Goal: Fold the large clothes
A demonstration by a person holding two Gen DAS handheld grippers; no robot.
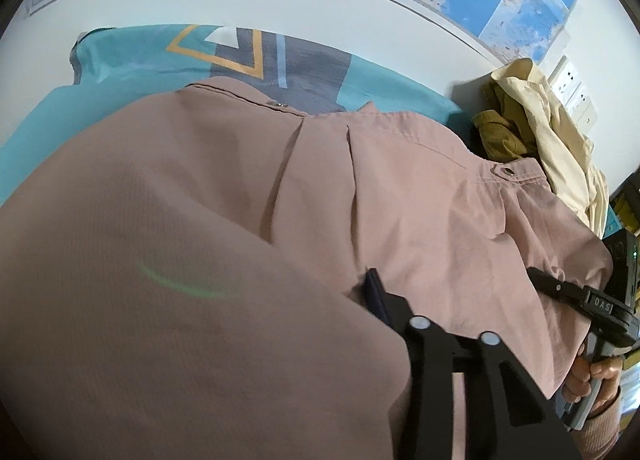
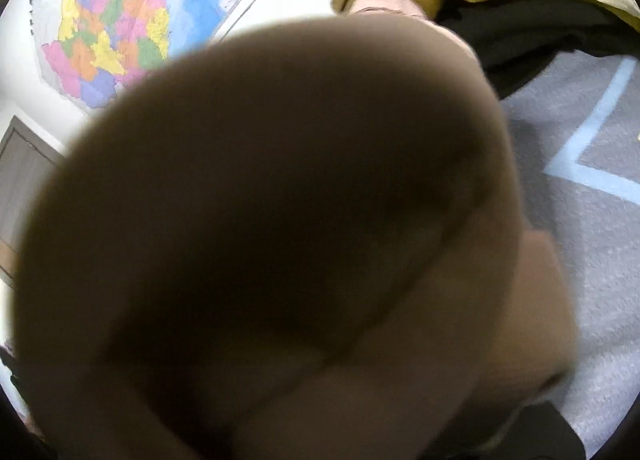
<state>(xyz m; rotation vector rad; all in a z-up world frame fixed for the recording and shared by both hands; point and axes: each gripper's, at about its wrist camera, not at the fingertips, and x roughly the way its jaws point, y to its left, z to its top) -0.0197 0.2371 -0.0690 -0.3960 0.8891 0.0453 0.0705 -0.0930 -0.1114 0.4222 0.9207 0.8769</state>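
pink garment [image 1: 224, 219] drapes right over both lenses, spread on a teal and grey patterned sheet [image 1: 132, 59]. left gripper [image 1: 374, 300] has one finger showing against the cloth, the other buried under it, grip can't be told. right gripper [image 1: 560, 284] pinches the garment's right edge, hand [image 1: 596, 376] on its handle. cream and mustard clothes [image 1: 532, 115] piled beside, map [image 2: 112, 31] on the wall

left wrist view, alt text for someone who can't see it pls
A large dusty-pink garment with metal snaps fills the view, spread over a teal patterned bedcover. The left claw and right claw meet its near edge; cream and mustard clothes are heaped at right.
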